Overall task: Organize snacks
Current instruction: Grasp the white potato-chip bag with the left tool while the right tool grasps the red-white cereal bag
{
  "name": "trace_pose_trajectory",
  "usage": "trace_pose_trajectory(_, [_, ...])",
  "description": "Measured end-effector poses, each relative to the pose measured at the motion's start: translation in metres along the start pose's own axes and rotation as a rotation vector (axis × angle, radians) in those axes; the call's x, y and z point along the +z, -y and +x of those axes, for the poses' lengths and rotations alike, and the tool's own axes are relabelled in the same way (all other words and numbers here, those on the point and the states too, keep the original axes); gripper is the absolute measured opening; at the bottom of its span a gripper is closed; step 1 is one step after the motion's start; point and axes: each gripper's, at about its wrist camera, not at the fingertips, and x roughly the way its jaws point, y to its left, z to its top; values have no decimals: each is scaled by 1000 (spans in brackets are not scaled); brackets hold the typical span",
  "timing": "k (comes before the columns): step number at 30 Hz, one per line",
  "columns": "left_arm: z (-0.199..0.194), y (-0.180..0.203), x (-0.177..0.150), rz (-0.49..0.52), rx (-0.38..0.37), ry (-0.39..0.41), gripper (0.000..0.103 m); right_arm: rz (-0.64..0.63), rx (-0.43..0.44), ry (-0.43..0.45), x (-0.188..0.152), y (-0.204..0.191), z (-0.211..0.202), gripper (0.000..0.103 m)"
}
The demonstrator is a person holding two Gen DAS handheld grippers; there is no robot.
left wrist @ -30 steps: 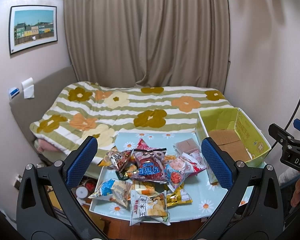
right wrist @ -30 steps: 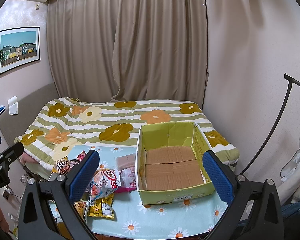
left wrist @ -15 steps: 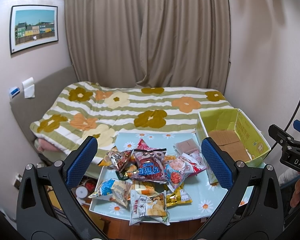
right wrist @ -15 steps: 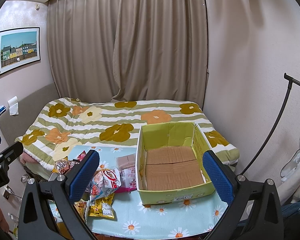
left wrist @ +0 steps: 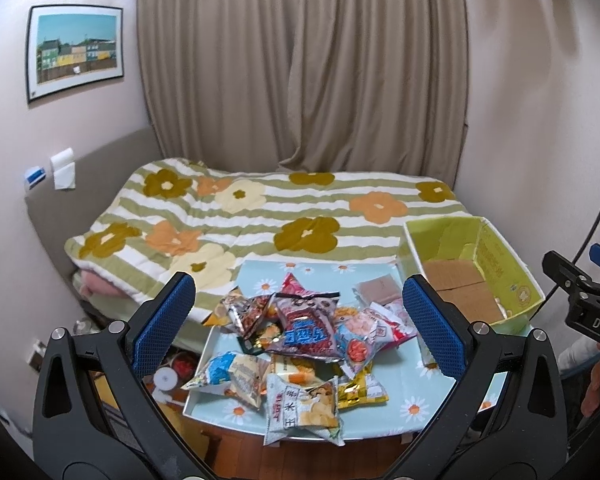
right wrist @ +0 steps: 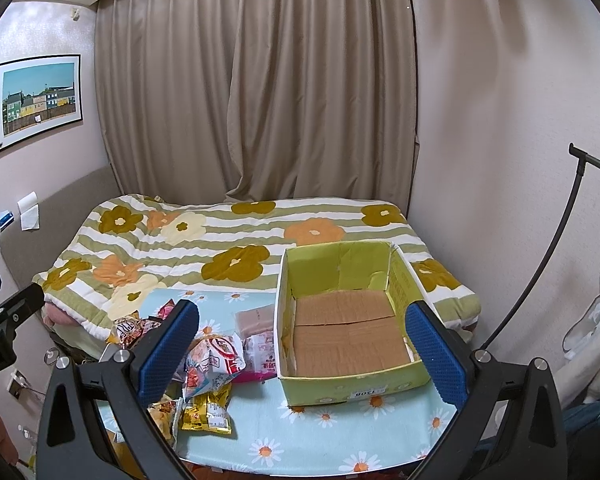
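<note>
A pile of several snack bags lies on a table with a light blue daisy cloth. An open yellow-green cardboard box stands on the table's right side, and I see nothing inside it; it also shows in the left wrist view. My left gripper is open and empty, held above and in front of the snack pile. My right gripper is open and empty, held above the table in front of the box. Some of the snack bags show left of the box in the right wrist view.
A bed with a striped flower quilt stands right behind the table. Brown curtains hang at the back. A black stand pole leans at the right by the wall. Small items sit on the floor left of the table.
</note>
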Motion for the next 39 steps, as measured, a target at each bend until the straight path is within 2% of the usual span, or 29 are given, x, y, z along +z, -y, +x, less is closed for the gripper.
trace_pose_trajectory(5, [8, -13, -4, -45, 24, -70, 103, -6, 46, -57, -8, -1, 9, 103])
trace_pose_trajectory(9, [23, -15, -20, -62, 33, -155, 103, -4, 118, -130, -23, -3, 30, 103])
trace_pose_trajectory(14, [45, -3, -59, -56, 26, -283, 103, 4, 221, -240, -49, -7, 68, 103])
trace_pose_trajectory(21, [91, 4, -117, -57, 12, -442, 103, 7, 311, -369, -81, -20, 111, 103])
trace_pose_trajectory(27, [133, 10, -151, -18, 14, -506, 103, 24, 351, -435, -106, -35, 141, 103])
trace_pose_trajectory(33, [161, 8, -168, 21, 33, -551, 103, 55, 369, -483, -121, -50, 165, 103])
trace_pose_trajectory(39, [182, 5, -177, 37, 19, -586, 103, 109, 396, -503, -127, -62, 187, 103])
